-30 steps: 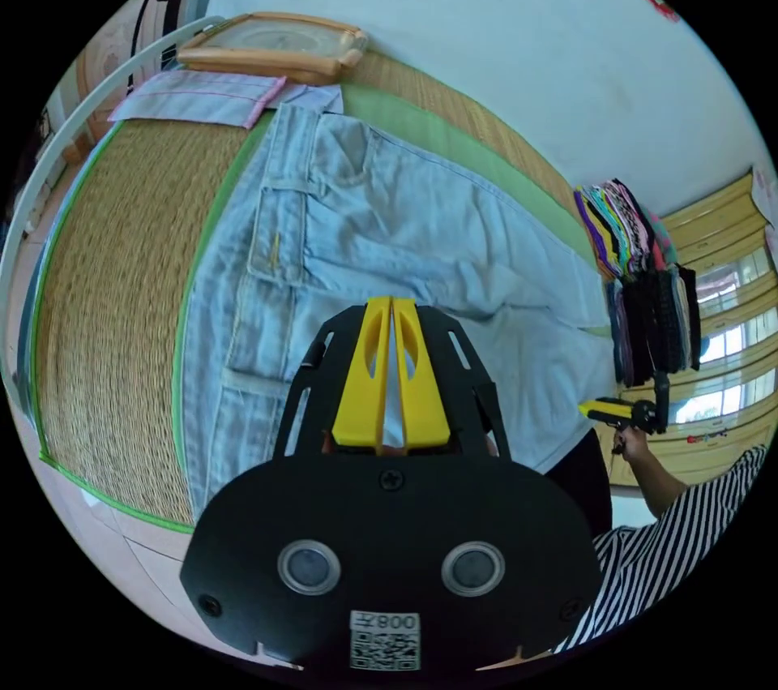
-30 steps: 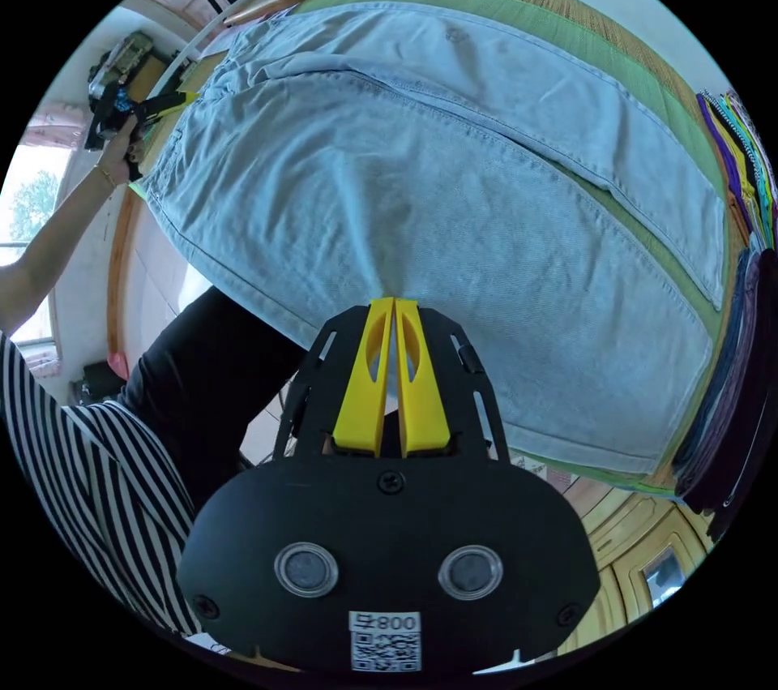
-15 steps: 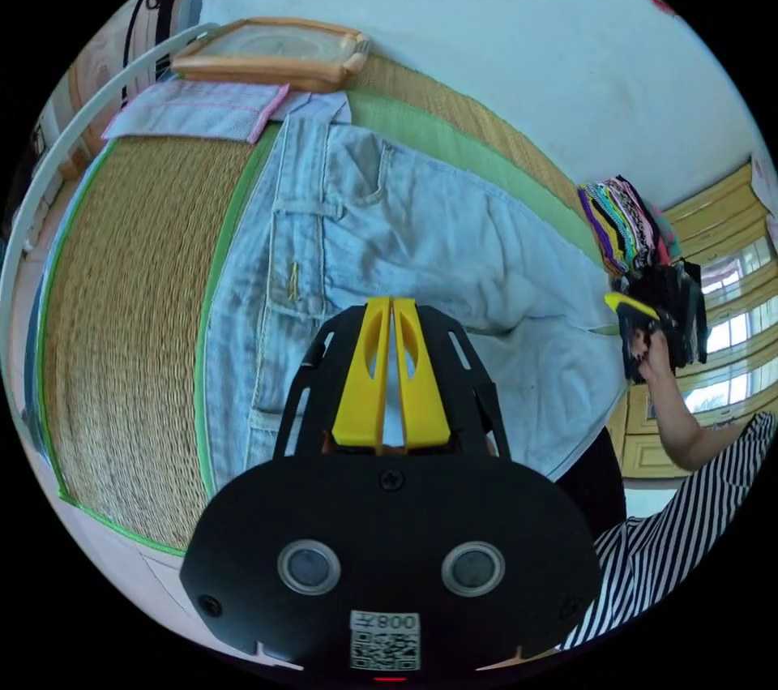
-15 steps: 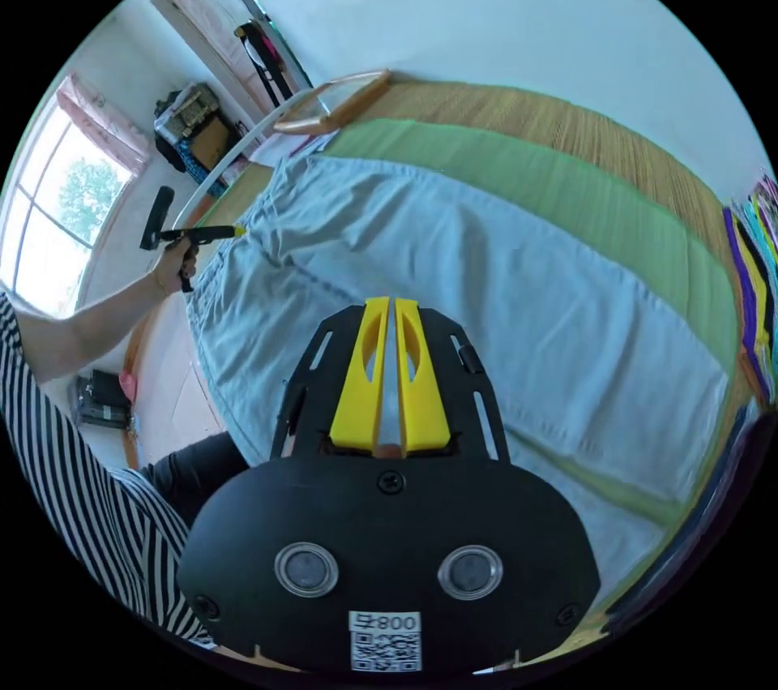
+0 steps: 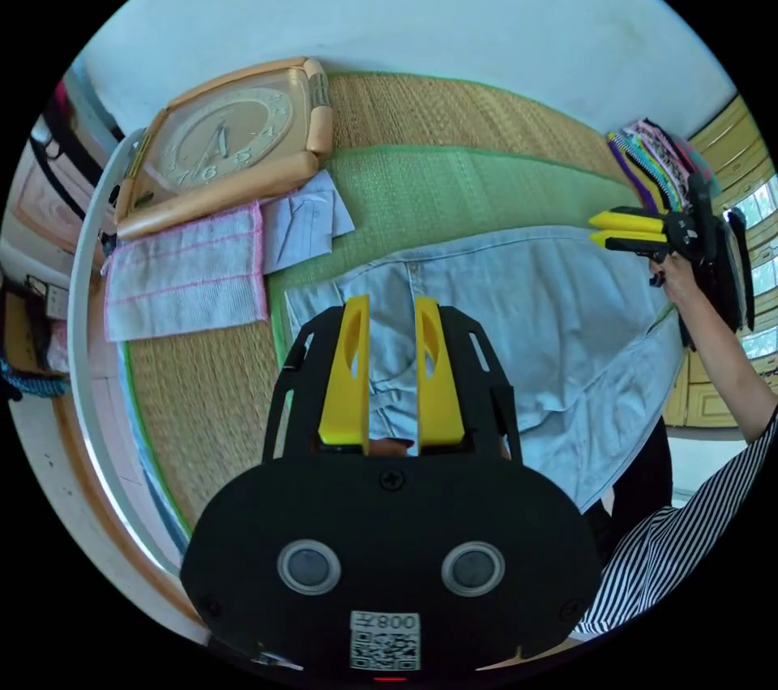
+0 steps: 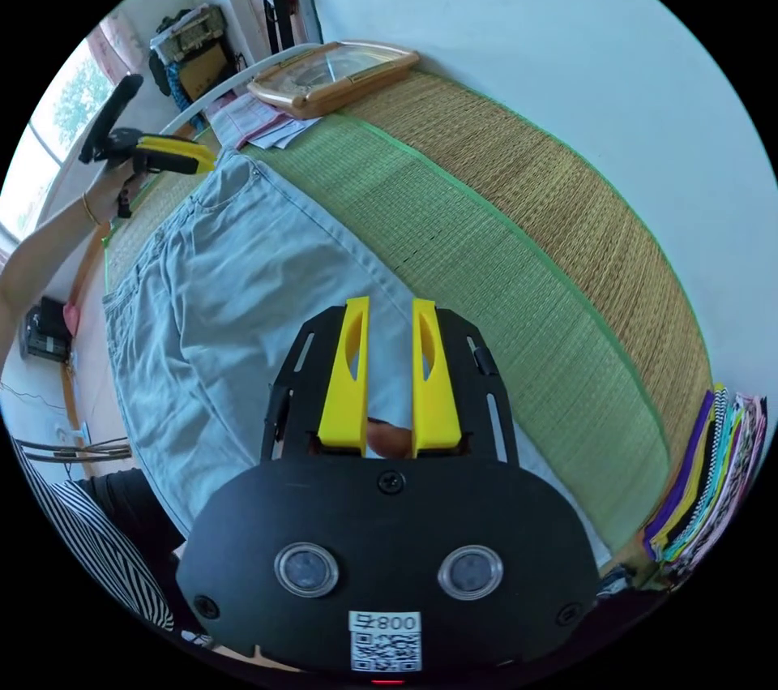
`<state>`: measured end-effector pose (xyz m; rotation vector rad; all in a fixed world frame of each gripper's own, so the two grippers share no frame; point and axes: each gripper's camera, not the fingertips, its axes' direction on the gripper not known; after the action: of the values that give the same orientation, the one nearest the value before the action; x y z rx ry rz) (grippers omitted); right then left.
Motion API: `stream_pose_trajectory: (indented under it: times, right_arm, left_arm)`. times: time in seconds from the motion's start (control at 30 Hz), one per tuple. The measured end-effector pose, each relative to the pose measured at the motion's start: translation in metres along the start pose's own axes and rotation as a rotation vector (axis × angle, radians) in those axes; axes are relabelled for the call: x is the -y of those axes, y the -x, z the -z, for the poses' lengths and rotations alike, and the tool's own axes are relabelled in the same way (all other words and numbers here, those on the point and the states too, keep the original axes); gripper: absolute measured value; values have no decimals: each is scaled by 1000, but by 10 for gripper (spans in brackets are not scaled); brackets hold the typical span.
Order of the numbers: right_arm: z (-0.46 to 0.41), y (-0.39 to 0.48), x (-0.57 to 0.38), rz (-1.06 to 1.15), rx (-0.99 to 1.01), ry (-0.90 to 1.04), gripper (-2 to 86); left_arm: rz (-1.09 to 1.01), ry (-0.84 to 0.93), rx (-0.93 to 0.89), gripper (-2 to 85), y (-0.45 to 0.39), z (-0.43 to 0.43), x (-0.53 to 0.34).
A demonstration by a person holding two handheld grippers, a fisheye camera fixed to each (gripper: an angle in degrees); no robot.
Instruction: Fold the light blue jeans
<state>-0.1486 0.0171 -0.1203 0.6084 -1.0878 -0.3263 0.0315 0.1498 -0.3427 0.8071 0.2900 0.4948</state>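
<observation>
The jeans (image 5: pixel 519 317) lie folded lengthwise on the woven mat (image 5: pixel 454 187), along its near edge, with part of the denim spilling over that edge toward the person's dark trousers (image 5: pixel 640 479). In the left gripper view the left gripper (image 5: pixel 391 309) hangs above the waistband end, its yellow jaws parted with denim showing in the gap and nothing caught between them. Beyond the waistband, at the mat's end by the wall, a wooden clock (image 5: pixel 223 143) lies face up, with a pink-edged cloth (image 5: pixel 186 280) and a folded paper (image 5: pixel 304 224) just beside it; the paper touches the jeans' corner region, though I cannot tell whether they overlap. A white curved rail (image 5: pixel 81 333) runs along that end of the mat. At the opposite end the right gripper (image 5: pixel 604 229) is seen from the side in a hand (image 5: pixel 673 276), jaws slightly apart, above the leg end and free of the cloth, close to a stack of coloured clothes (image 5: pixel 660 155). In the right gripper view the right gripper (image 6: pixel 391 309) is above the jeans (image 6: pixel 219 276), jaws apart and empty, while the left gripper (image 6: pixel 198 155) is near the waistband, with the clock (image 6: pixel 332 74) beyond it. A striped sleeve (image 5: pixel 673 552) shows at the lower edge.
</observation>
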Motion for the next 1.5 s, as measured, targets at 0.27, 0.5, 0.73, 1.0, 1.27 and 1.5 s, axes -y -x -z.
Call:
stream_pose_trajectory:
  times: [0.27, 0.5, 0.73, 1.0, 1.27, 1.5]
  right_arm:
    - [-35, 8, 50, 103, -29, 128, 98]
    - [-48, 15, 64, 111, -16, 131, 96]
    - [-47, 16, 74, 31, 5, 110, 81]
    - [-43, 23, 81, -72, 67, 161, 31]
    - [-12, 55, 74, -79, 34, 143, 23]
    - [51, 96, 54, -75, 2, 80, 21]
  left_arm:
    - [-132, 199, 158, 96, -50, -87, 73]
    - [-152, 239, 112, 92, -75, -140, 92]
    - [-125, 227, 105, 70, -113, -172, 96]
    - [-41, 199, 139, 30, -159, -189, 85]
    - [-96, 125, 178, 16, -211, -152, 54]
    - [-140, 70, 183, 12, -253, -105, 13]
